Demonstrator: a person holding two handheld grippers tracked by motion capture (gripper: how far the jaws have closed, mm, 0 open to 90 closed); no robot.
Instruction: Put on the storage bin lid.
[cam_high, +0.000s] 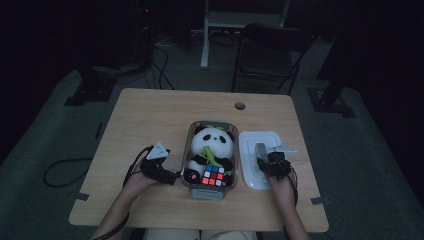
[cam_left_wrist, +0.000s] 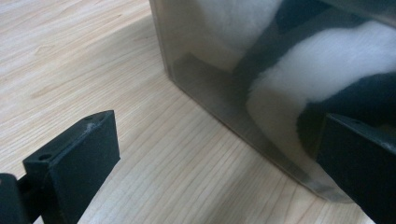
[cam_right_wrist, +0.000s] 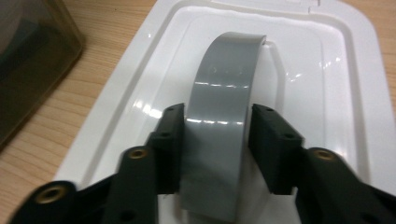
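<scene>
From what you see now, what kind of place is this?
Probably a dim lab or recording studio, not a home: a bare wooden table on grey carpet, stand bases with loose cables, and a folding chair.

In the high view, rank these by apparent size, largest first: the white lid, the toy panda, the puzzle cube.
1. White lid
2. Toy panda, close to the lid in area, so this order is unsure
3. Puzzle cube, clearly smallest

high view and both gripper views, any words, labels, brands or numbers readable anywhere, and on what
None: no readable text in any view.
White lid and its grey handle: plain, no print or embossing legible.
Clear box: no label visible.
Colour cube: plain coloured squares, no marks.
Panda plush: no tag legible.
Wooden table: bare grain, nothing written.
</scene>
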